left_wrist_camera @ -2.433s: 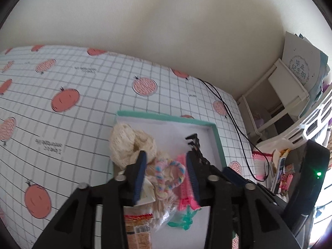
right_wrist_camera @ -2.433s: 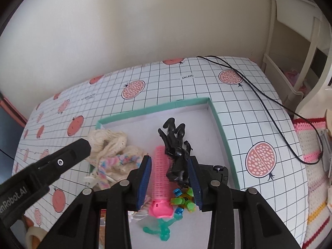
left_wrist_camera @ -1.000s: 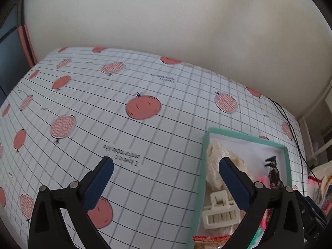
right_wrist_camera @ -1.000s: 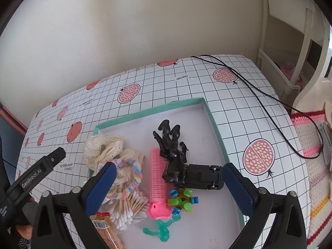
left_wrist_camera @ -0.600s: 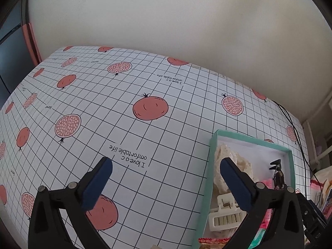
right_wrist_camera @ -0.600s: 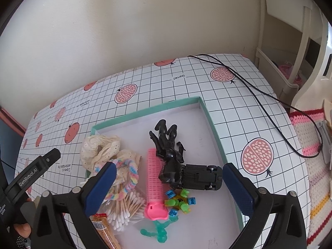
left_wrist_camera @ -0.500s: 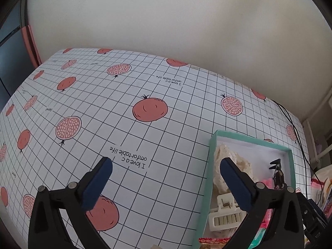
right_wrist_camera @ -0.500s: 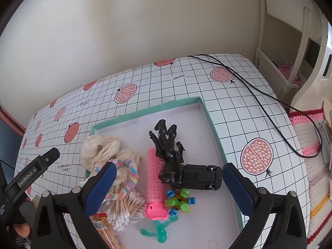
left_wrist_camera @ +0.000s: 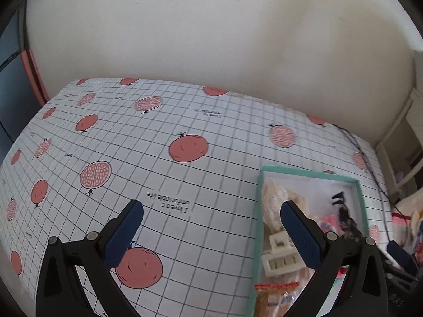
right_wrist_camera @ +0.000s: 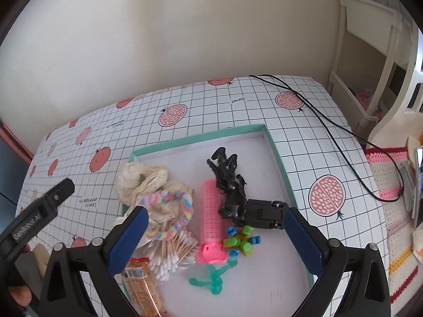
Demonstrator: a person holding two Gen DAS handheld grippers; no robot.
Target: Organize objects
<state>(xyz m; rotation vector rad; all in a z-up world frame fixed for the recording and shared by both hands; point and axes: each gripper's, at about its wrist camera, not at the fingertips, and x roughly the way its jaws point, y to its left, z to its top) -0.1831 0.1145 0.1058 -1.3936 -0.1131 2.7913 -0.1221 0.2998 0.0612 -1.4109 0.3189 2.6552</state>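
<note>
A teal-rimmed tray lies on the pomegranate-print tablecloth. It holds a cream lace scrunchie, a pastel scrunchie, a pink hair roller, a black figure, a black toy car, cotton swabs and small green toys. My right gripper hangs open above the tray's near part, holding nothing. My left gripper is open over the cloth left of the tray, with a white hair claw beside its right finger.
A black cable runs across the cloth right of the tray. White shelving stands at the far right, with a striped crochet mat below it. A wall backs the table. A snack packet lies at the tray's near left.
Both grippers went from nearly shut over the tray's contents to wide open. The left one swung away left over the cloth; the right one drew back, leaving the black car in the tray.
</note>
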